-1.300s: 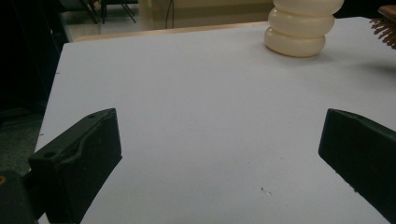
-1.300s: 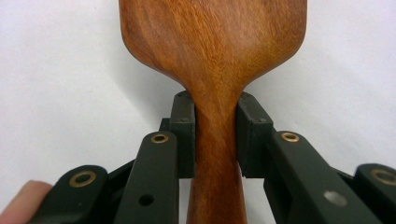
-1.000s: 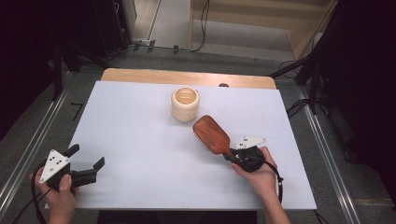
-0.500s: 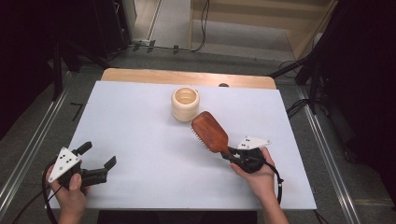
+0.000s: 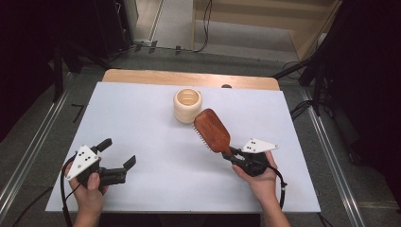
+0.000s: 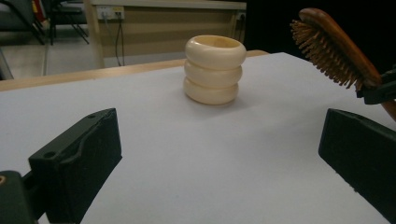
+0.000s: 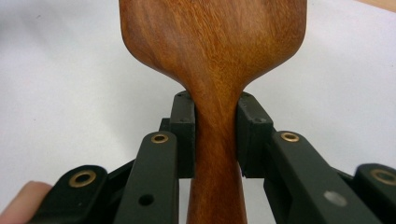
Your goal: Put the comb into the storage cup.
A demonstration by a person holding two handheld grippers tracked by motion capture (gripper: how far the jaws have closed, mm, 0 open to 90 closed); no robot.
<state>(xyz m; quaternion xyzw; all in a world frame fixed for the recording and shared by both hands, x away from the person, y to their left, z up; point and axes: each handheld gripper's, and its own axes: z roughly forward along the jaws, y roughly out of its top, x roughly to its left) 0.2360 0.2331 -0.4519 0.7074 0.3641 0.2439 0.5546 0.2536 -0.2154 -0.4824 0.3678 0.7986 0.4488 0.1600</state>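
The white table (image 5: 156,113) is lit evenly from overhead, while the surrounding room is left in near darkness. Only soft, short shadows are cast beside the ribbed cup (image 5: 187,105) and the wooden hairbrush (image 5: 213,130). In the right gripper view the brush handle is rendered sharp, the background softened. No glare is seen.

Brown wooden hairbrush (image 5: 213,131), bristles down-left, raised beside cream ringed cup (image 5: 187,105)

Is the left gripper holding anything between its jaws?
No, in the left gripper view the left gripper has its jaws standing wide apart over the bare table, with nothing between them.
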